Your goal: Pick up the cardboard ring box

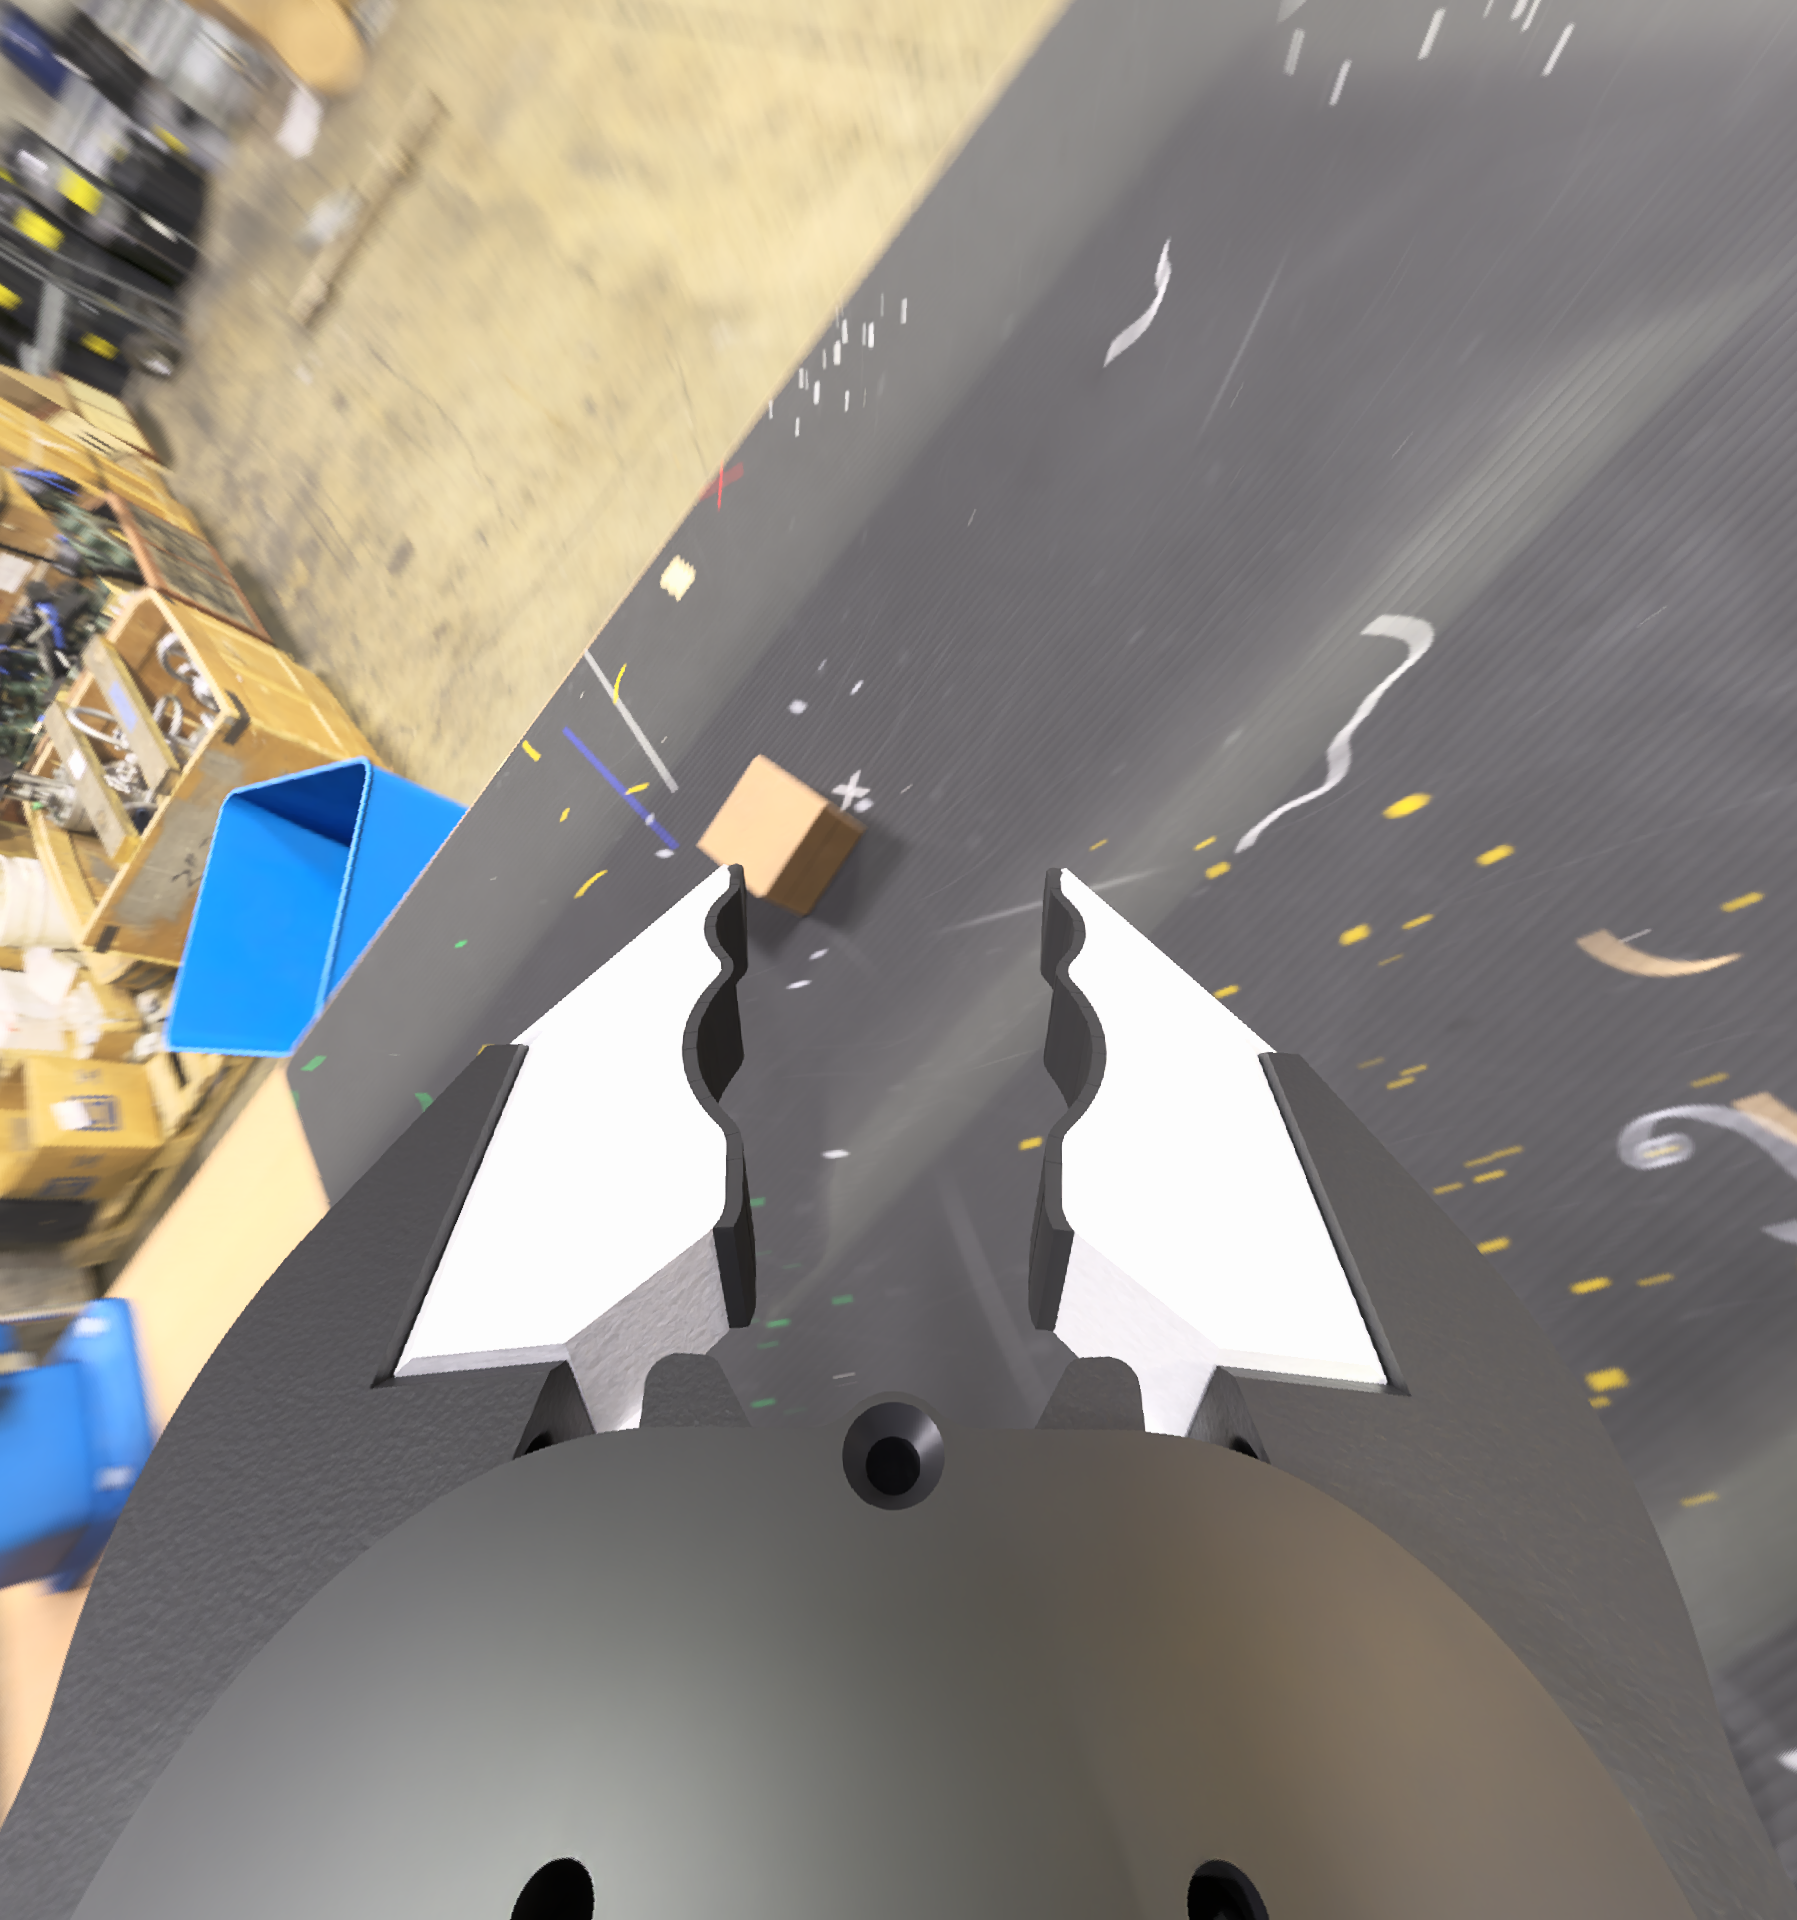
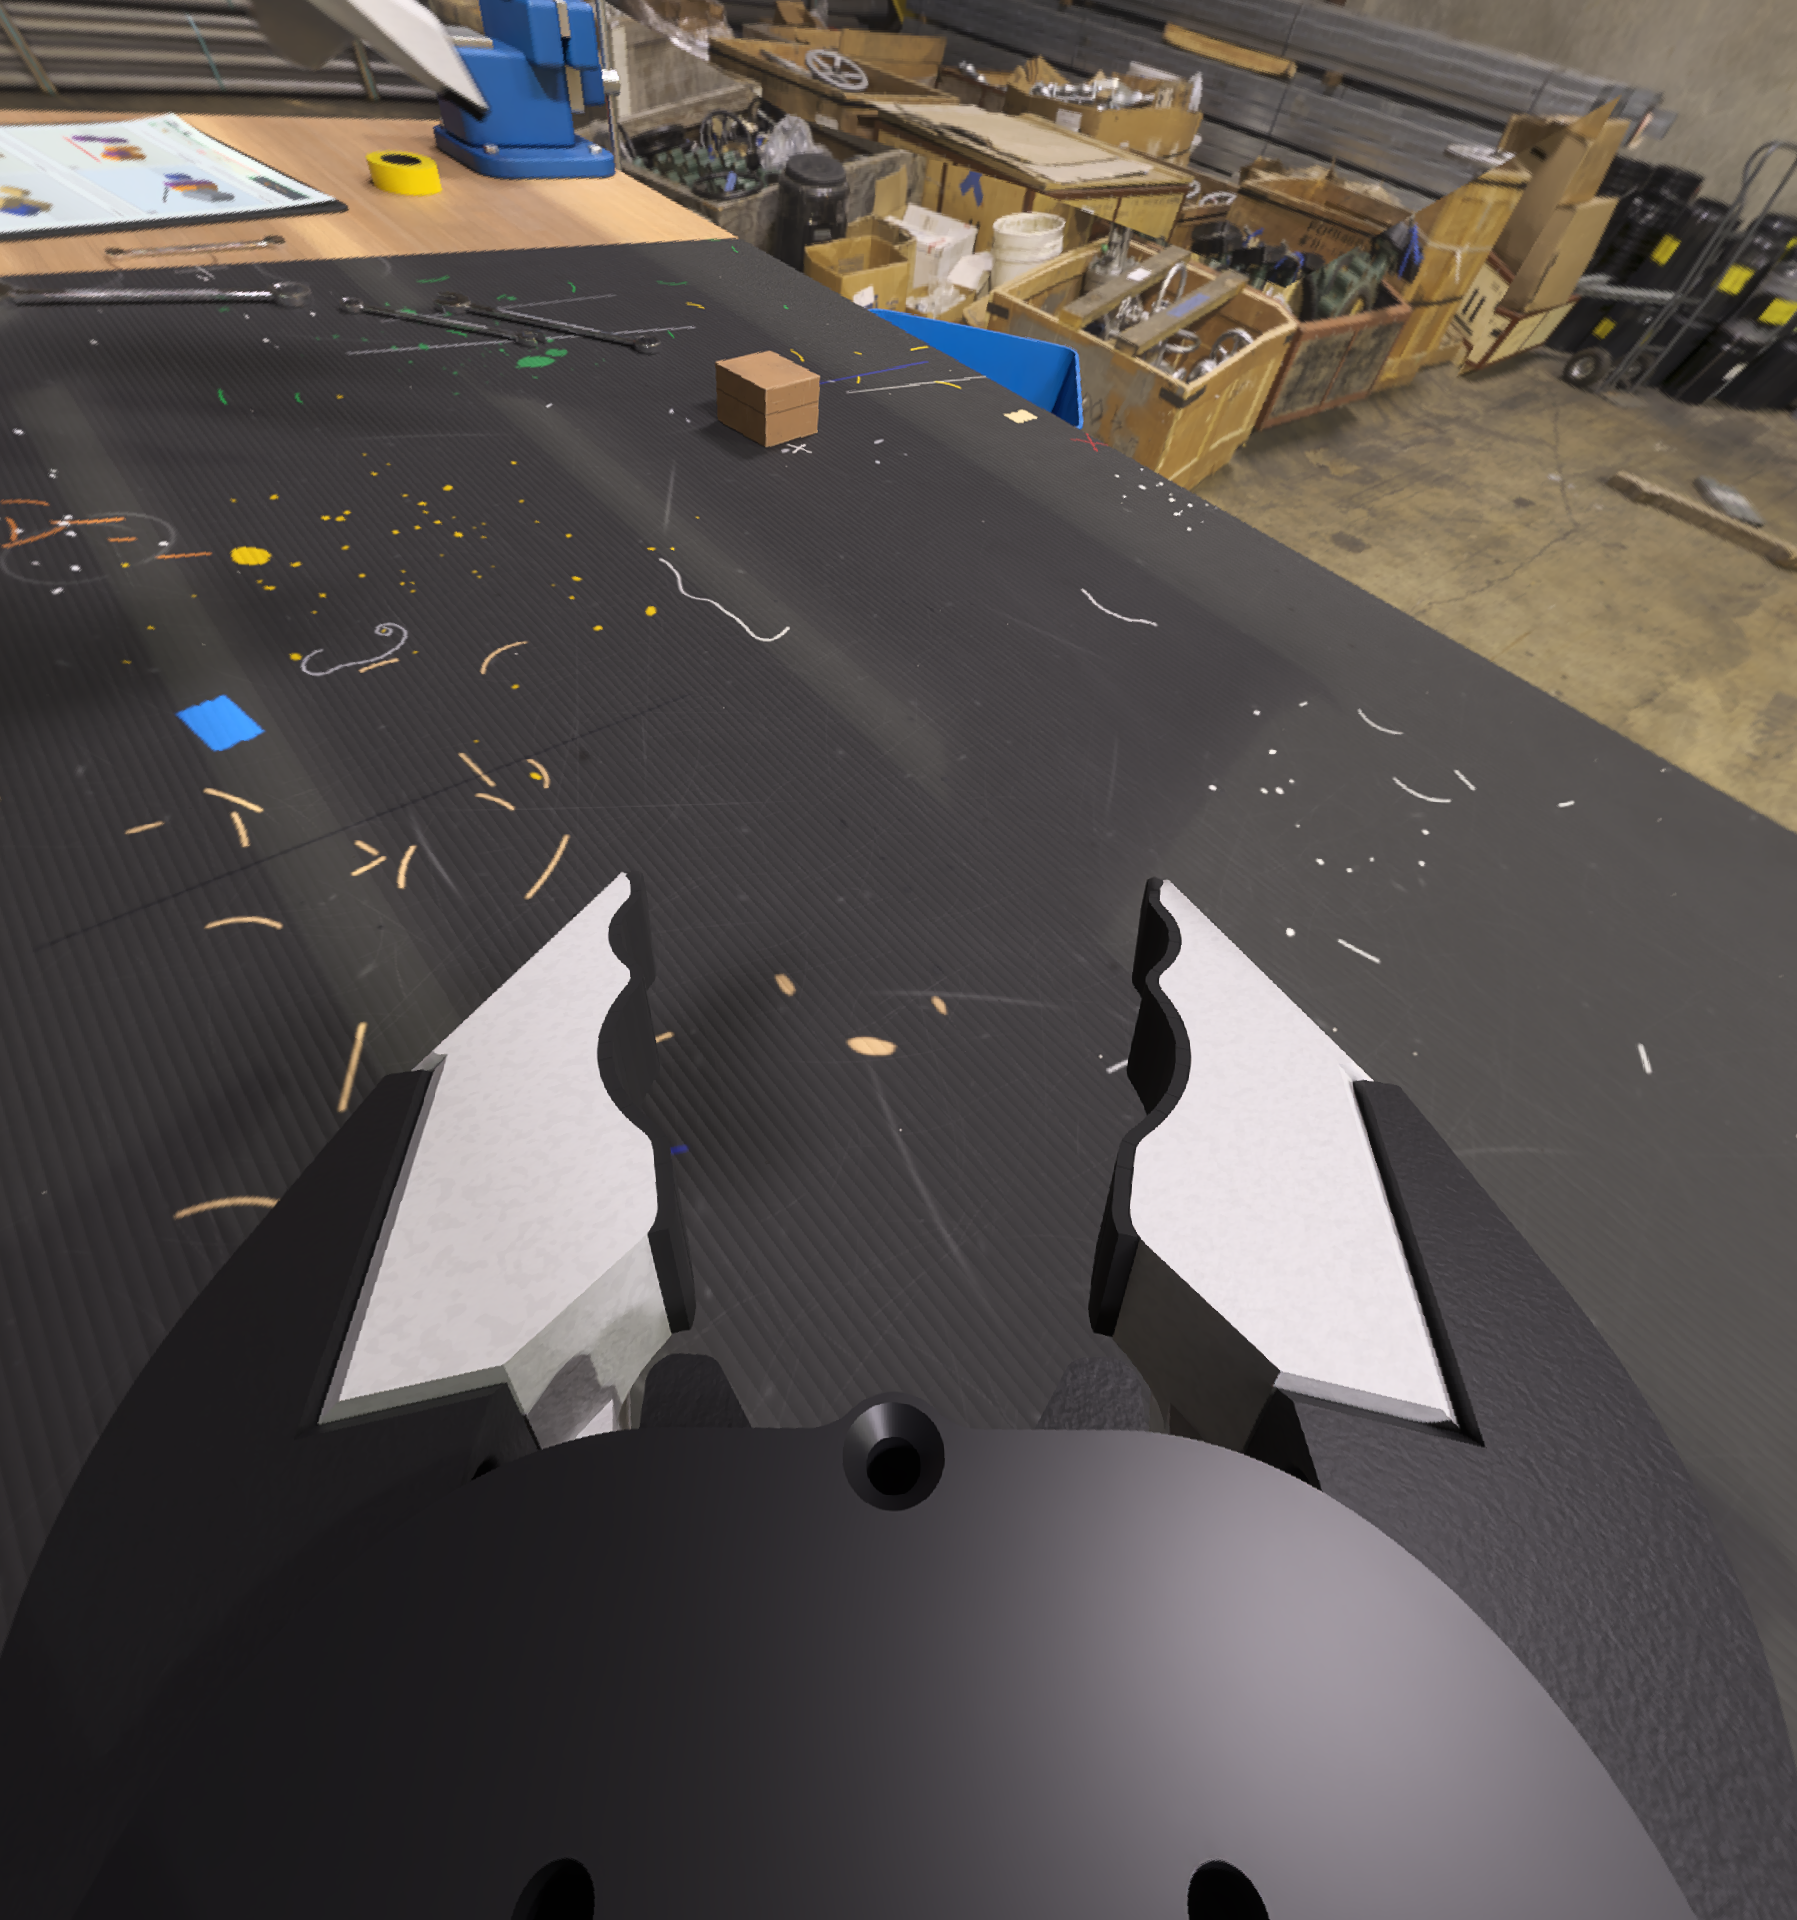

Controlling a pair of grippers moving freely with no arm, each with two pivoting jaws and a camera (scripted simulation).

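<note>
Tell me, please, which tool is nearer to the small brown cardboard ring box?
Left. The left tool is open just short of the small brown cardboard ring box; the open right tool is far back from it.

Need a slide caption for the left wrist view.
Open left gripper nears small brown cardboard ring box on dark grey mat.

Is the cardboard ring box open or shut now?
Shut. The ring box sits flat on the dark mat, lid down; only a thin seam runs around its sides.
</note>
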